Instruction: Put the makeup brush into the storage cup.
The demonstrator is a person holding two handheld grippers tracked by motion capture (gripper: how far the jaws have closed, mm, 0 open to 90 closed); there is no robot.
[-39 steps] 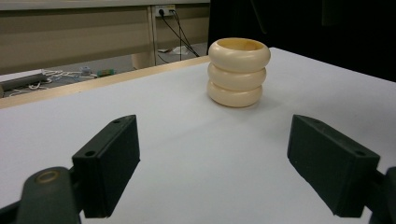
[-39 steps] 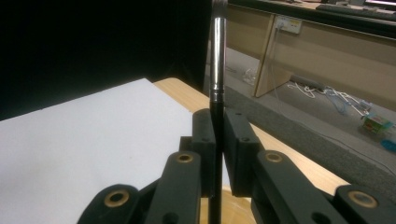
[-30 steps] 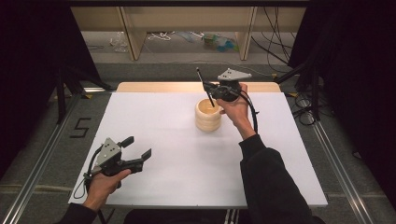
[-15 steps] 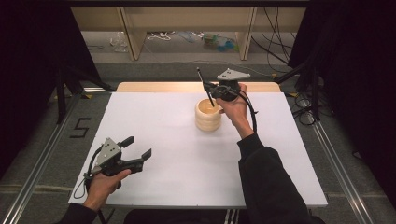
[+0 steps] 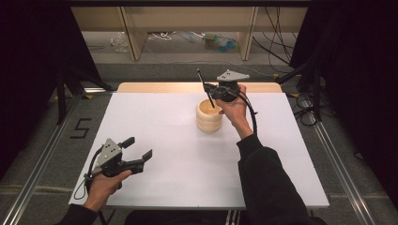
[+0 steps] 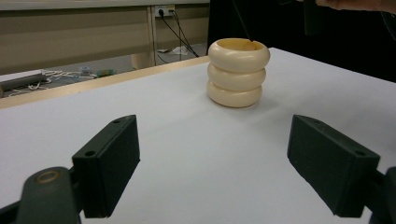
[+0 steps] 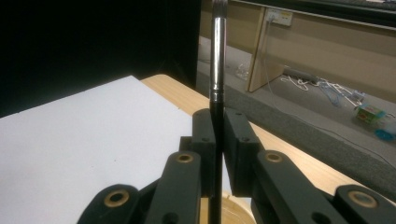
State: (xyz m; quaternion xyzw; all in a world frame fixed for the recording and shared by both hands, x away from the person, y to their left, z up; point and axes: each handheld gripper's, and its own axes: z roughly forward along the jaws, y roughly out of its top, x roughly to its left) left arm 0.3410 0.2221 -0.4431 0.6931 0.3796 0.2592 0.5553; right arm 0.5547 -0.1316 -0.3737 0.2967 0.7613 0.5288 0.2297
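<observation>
Brush (image 7: 217,56) first: it is thin and black with a shiny silver band, and the right gripper (image 5: 212,90) holds it tight between its two jaws. In the right gripper view the jaws press on the black handle from both sides, and the silver part sticks straight up past them. From the high view the brush leans a little, and its low end goes down into the cup (image 5: 209,115). The tip up top is too blurry to make out.

That cup is cream colored and looks like three fat rings piled up. It stands upright on the white bench (image 5: 155,122), near the far edge and a bit right of the middle. A hand (image 5: 234,110) in a black sleeve holds the right gripper just above and behind the cup.

Down at the near left corner of the bench, the left gripper (image 5: 139,152) is well apart from the cup. Its jaws are spread wide with nothing between them, and they point toward the cup.

On the floor to the left of the bench, a big black "5" (image 5: 80,128) is marked. No other writing can be read.
</observation>
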